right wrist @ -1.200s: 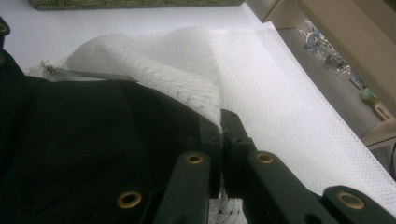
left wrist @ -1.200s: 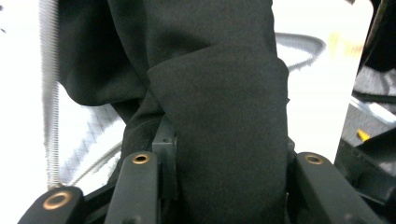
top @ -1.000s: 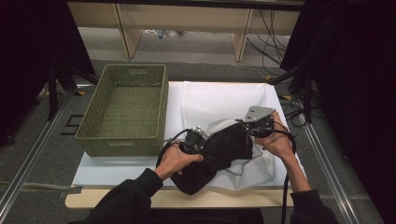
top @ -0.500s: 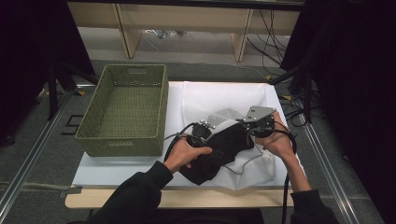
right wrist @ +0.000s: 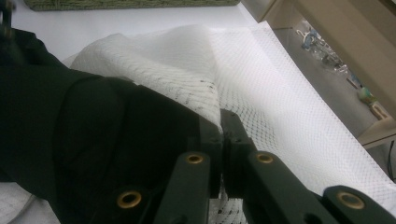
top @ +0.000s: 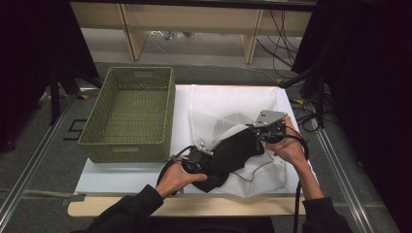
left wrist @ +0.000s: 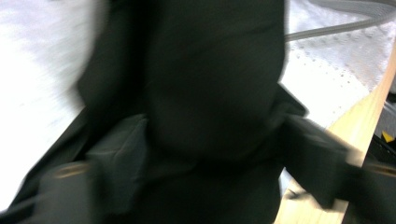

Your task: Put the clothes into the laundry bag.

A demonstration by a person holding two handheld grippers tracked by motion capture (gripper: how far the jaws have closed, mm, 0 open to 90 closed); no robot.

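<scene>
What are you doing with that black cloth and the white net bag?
A person is stuffing a black garment into a white mesh laundry bag on the table. The right gripper is shut on the bag's edge, holding it open. The left gripper, its jaws just closing, pushes the garment in. A green basket sits beside them.

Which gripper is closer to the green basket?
Left. The left gripper sits just off the green basket's near right corner, in the black cloth; the right gripper is farther right, pinching the white mesh bag.
</scene>
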